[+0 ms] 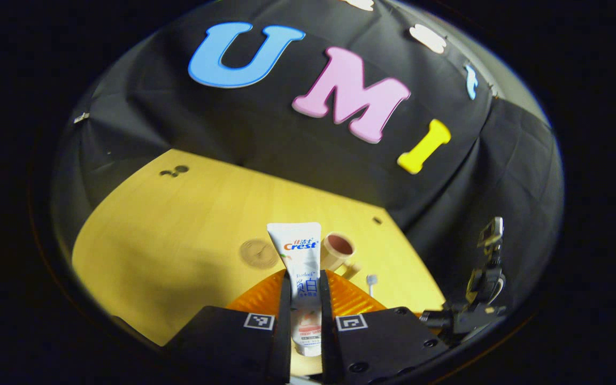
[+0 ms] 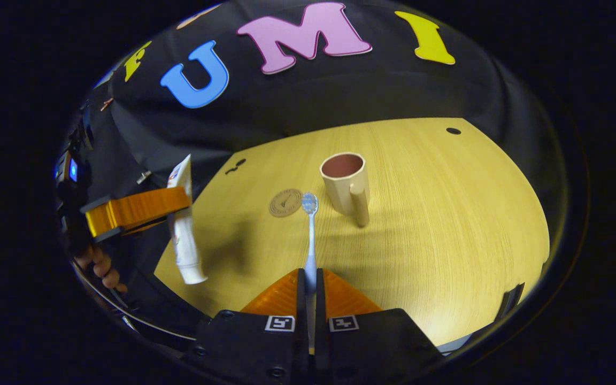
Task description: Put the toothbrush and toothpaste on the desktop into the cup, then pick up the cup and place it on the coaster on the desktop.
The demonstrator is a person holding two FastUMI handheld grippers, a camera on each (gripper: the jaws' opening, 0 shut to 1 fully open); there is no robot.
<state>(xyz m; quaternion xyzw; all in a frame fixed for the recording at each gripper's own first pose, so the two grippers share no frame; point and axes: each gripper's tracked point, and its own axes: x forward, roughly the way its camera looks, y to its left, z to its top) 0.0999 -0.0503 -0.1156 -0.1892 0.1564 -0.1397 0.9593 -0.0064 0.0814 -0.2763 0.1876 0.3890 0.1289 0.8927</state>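
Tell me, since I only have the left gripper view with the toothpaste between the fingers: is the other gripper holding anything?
Observer: Yes. The right gripper is shut on the toothbrush handle, bristles pointing ahead.
Operator: Where is the brush head?
Observer: Next to the coaster edge, short of the cup.
Operator: Which way does my toothpaste hang?
Observer: The toothpaste hangs cap end down in the left gripper, apparently clear of the desktop.

A pale yellow wood-grain desktop (image 2: 447, 214) is backed by draped black cloth walls (image 1: 265, 139) — lit from above, soft shadows cast.
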